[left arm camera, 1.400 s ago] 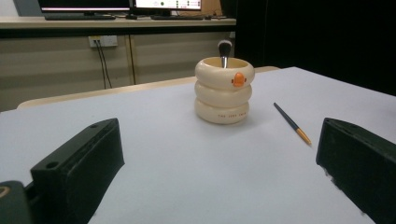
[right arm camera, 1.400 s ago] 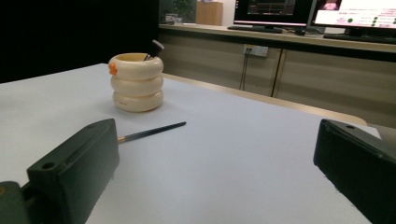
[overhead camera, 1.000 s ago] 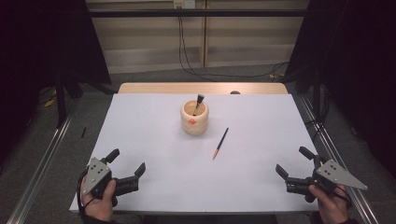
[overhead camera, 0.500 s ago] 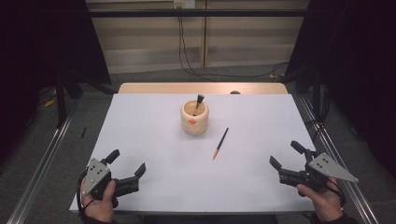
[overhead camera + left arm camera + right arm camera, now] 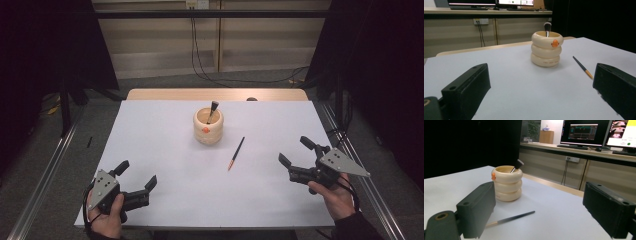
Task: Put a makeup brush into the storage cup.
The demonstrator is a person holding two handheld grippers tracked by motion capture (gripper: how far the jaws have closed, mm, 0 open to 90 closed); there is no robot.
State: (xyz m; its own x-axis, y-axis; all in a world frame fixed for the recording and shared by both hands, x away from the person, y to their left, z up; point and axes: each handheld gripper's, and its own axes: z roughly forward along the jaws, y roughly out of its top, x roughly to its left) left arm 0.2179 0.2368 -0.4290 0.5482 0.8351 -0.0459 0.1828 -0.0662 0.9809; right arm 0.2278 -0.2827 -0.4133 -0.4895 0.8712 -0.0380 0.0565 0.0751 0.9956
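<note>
**Closing in on the loose brush from the right**

Reading across the table from our left, we start at the left gripper [image 5: 136, 181], parked near the front-left corner of the white table [image 5: 150, 130]; its jaws stand wide apart with nothing between them. Further in, toward the middle and back, sits the cream ringed holder [image 5: 208, 126], upright, with one dark-tipped brush [image 5: 213, 107] leaning inside it. Just right of the holder, and apart from it, lies the loose paintbrush [image 5: 236, 153], flat on the sheet. Its long axis runs diagonally: the orange-tan end points toward our front edge, the dark end toward the back right. Next comes our right gripper [image 5: 298, 154], jaws having narrowed a touch yet plainly apart and empty. It is the nearer of the two, we judge; the brush lies to its left and slightly ahead, so the jaws would need to cross that diagonal.
</note>
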